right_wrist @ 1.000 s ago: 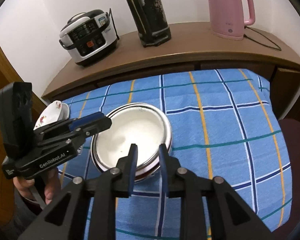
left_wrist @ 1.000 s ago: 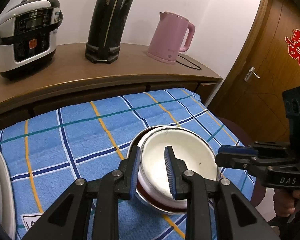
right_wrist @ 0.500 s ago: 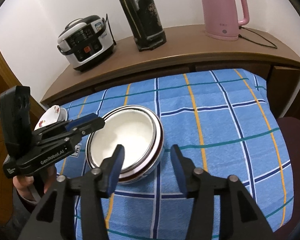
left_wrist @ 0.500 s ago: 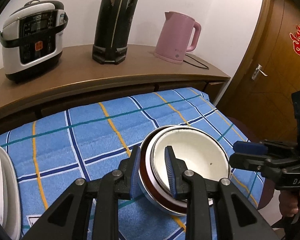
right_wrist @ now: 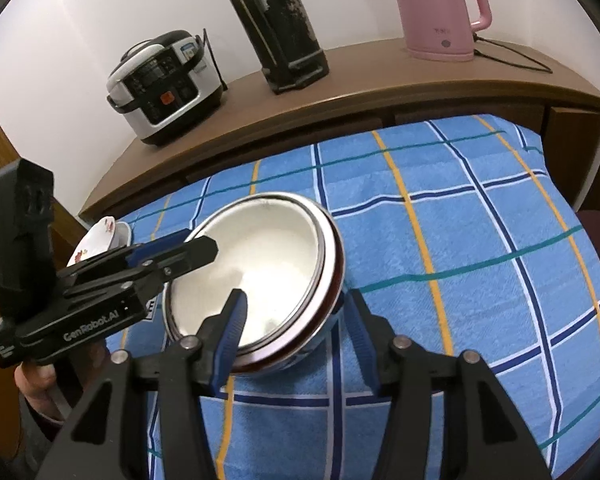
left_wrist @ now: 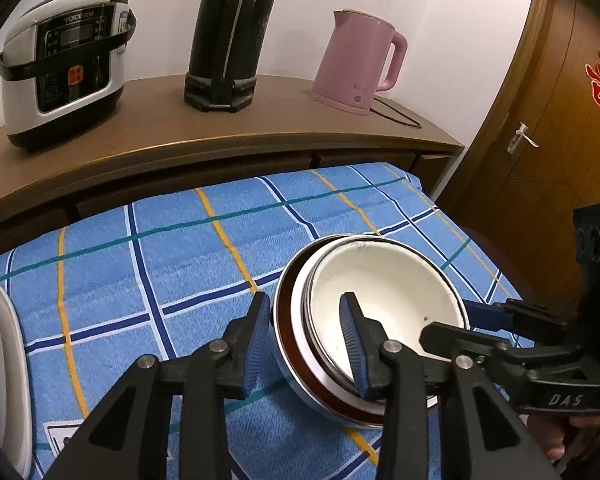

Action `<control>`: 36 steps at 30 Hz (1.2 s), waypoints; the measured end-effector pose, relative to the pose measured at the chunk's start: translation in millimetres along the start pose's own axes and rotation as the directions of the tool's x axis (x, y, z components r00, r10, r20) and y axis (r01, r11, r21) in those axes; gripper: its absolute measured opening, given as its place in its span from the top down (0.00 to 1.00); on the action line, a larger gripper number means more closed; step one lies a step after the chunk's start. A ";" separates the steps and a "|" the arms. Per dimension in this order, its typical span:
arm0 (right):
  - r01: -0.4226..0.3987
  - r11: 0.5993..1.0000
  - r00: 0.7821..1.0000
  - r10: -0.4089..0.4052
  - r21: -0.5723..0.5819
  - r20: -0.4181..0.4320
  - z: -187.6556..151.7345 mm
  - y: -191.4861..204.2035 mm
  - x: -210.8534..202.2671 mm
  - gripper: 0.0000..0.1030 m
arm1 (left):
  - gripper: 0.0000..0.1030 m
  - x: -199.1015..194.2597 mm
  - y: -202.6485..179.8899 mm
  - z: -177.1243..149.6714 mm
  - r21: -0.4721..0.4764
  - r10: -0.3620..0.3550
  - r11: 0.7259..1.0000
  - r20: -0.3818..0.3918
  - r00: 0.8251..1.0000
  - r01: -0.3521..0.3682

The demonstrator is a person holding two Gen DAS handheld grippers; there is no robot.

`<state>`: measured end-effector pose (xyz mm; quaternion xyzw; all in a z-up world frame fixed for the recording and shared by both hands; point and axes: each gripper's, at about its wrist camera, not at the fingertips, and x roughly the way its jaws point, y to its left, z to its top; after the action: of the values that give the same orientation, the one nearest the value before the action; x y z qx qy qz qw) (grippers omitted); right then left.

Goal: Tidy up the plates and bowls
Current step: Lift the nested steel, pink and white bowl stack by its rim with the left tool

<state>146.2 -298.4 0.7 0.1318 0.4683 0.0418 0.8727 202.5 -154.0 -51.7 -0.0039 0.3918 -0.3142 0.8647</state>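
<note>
Looking at the nested bowls as my landmark: they sit on the blue checked cloth that covers the worktop, a white bowl inside a darker, metal-rimmed one, and the stack leans slightly.

Left hand-held gripper: jaws opening, straddling the near rim of the stack, one pad outside the wall and one inside the white bowl. I see a gap on the outer side, so no grip.

Right hand-held gripper: jaws at a moderate spread, also astride the rim, one finger over the white interior and the other outside the wall. The pads are not pressing on it.

Floral plates stand at the cloth's edge, well apart from the bowls, beyond the left gripper.

Behind the bowls, on the wooden sideboard: rice cooker, black flask, pink kettle.
</note>
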 end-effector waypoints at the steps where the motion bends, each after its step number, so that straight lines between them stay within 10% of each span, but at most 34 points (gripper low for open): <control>1: 0.007 1.000 1.000 -0.007 -0.003 0.003 -0.7 0.7 1.0 0.49 | 0.59 0.0 -0.7 0.2 0.001 -0.001 1.000 -0.001 1.000 0.001; 36: -0.024 1.000 0.995 0.024 0.004 -0.101 20.8 -4.7 18.3 0.73 | 0.58 17.0 10.3 -9.8 -0.083 -0.043 0.996 -0.135 0.990 0.032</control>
<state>173.3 -303.2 -4.3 0.1364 0.5102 0.0583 0.8471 209.9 -152.7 -72.6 -0.0245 0.4623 -0.3138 0.8290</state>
